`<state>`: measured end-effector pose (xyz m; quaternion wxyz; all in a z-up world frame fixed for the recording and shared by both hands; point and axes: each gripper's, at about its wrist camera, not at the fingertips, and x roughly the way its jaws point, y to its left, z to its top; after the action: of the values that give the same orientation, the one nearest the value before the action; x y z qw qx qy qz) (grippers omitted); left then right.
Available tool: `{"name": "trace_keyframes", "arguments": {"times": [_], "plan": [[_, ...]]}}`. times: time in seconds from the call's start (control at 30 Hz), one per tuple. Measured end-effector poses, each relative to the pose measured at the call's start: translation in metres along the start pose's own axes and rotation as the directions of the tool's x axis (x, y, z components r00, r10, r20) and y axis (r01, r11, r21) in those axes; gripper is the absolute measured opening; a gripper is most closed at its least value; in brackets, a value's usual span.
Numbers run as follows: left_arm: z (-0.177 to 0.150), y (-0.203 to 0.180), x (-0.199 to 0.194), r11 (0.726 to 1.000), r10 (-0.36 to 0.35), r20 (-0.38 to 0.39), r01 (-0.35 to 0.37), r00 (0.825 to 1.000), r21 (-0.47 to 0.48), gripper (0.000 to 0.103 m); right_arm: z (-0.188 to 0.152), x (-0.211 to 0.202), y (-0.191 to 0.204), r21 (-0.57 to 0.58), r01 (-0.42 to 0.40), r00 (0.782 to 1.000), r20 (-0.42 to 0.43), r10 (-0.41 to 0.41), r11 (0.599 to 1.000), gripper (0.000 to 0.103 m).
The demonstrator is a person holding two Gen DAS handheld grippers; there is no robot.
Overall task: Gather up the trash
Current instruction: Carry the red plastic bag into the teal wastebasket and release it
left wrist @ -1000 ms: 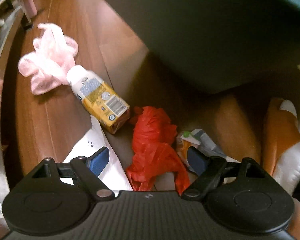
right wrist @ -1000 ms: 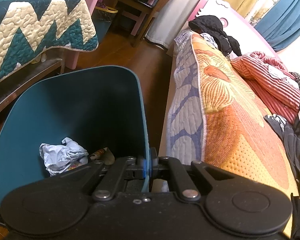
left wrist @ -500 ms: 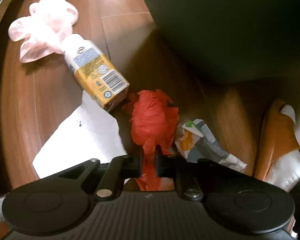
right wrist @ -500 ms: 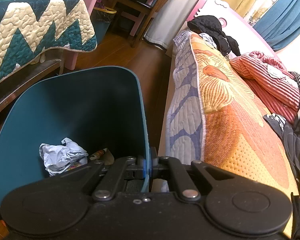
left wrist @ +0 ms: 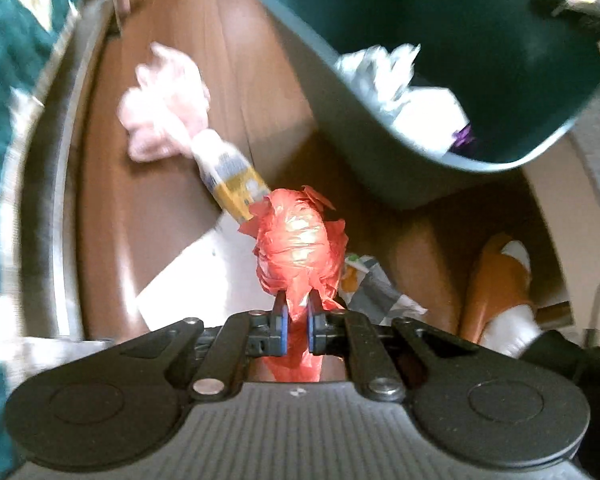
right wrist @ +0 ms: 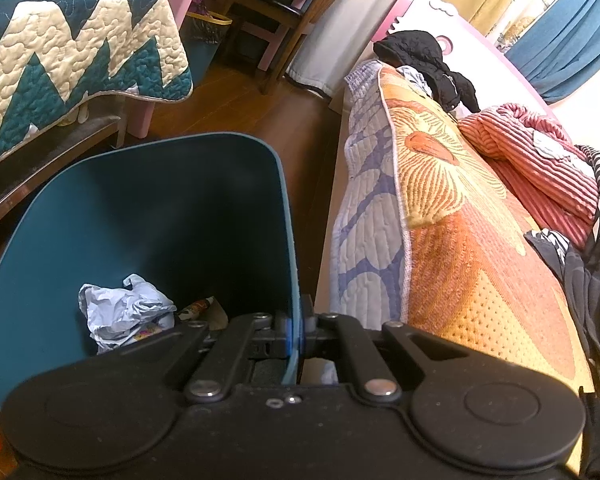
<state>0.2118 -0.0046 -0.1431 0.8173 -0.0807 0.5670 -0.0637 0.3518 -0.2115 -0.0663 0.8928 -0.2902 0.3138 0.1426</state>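
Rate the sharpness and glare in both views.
Left wrist view: motion blur smears the carton, pink bag and floor; glare whitens the red bag and the paper. Right wrist view: sharp, with the bin interior shadowed and the window corner overexposed.

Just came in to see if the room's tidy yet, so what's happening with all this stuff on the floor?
A person with a gripper in each hand is collecting trash. The left gripper is shut on a crumpled red plastic bag, held above the wooden floor. The right gripper is clamped on the rim of the teal bin, which already holds crumpled paper. On the floor lie a yellow drink carton, a pink plastic bag, a white sheet and a wrapper.
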Motion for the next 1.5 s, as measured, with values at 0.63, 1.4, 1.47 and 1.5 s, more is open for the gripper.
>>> {"name": "trace_keyframes", "arguments": {"times": [0.63, 1.4, 1.47, 1.5], "plan": [[0.072, -0.022, -0.139, 0.993, -0.101, 0.309, 0.113, 0.946, -0.022, 0.008, 0.002, 0.001, -0.002, 0.011, -0.009, 1.0, 0.005, 0.009, 1.0, 0.004], [0.139, -0.095, -0.008, 0.997, -0.047, 0.194, 0.033, 0.98, 0.076, 0.008, 0.002, 0.002, -0.003, 0.015, -0.009, 1.0, 0.001, 0.009, 1.0, 0.003], [0.138, -0.096, 0.001, 0.996, -0.045, 0.167, 0.032, 0.985, 0.081, 0.008, 0.001, 0.003, -0.004, 0.015, -0.009, 1.0, 0.002, 0.009, 1.0, 0.003], [0.138, -0.096, 0.005, 0.997, -0.04, 0.158, 0.028, 0.987, 0.078, 0.008, 0.001, 0.002, -0.004, 0.015, -0.009, 1.0, 0.002, 0.009, 1.0, 0.003]]}}
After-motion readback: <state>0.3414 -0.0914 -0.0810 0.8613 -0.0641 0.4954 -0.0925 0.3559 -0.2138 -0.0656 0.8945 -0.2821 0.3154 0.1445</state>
